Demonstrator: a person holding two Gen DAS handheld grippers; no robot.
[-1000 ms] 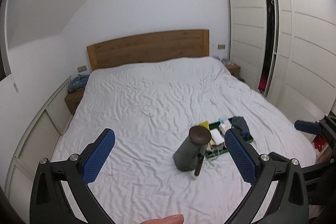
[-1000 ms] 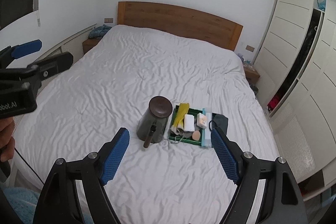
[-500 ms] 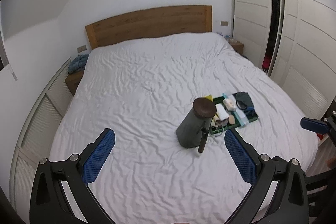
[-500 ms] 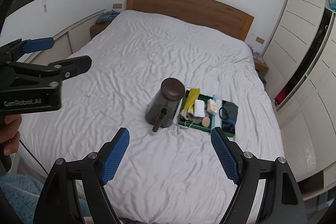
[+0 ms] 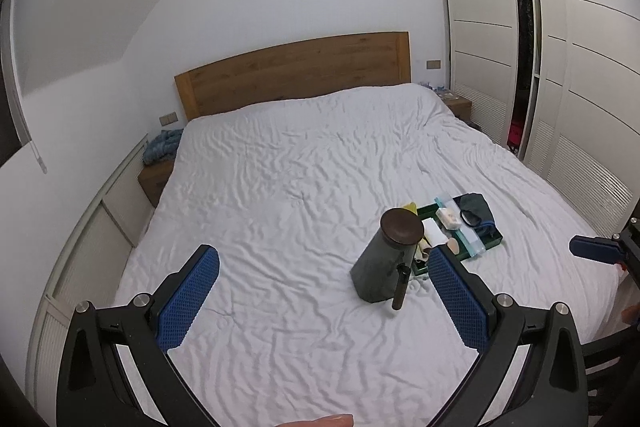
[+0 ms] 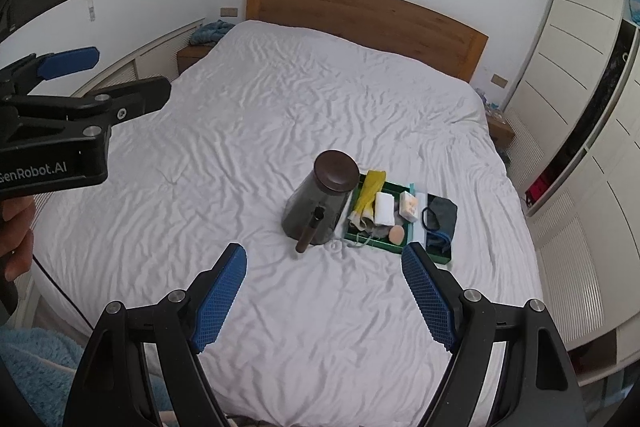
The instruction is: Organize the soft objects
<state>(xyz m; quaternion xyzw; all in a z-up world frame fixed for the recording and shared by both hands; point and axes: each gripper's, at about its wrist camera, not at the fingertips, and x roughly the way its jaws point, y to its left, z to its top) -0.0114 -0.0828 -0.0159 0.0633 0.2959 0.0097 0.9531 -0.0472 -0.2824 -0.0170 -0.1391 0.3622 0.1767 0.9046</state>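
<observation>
A green tray (image 6: 439, 259) lies on the white bed (image 6: 280, 115). It holds a yellow cloth (image 6: 370, 191), a white folded piece (image 6: 385, 207), a round tan sponge (image 6: 397, 235), a small packet (image 6: 409, 205) and a dark grey pouch (image 6: 442, 213). A dark pot (image 6: 320, 201) with a brown lid and a stick handle stands left of the tray. The tray (image 5: 494, 239) and pot (image 5: 386, 261) also show in the left wrist view. My left gripper (image 5: 322, 293) is open and empty above the bed's foot. My right gripper (image 6: 324, 293) is open and empty, short of the pot.
A wooden headboard (image 6: 360, 15) stands at the far end. A bedside table with blue cloth (image 5: 160, 155) is at the left. White wardrobe doors (image 5: 580, 67) line the right side, with one narrow gap open. A blue fluffy fabric (image 6: 36, 367) is at my lower left.
Both grippers have shifted over the bed, so the pot and tray sit slightly differently in view. Both stay open and empty. Nothing on the bed has moved.
</observation>
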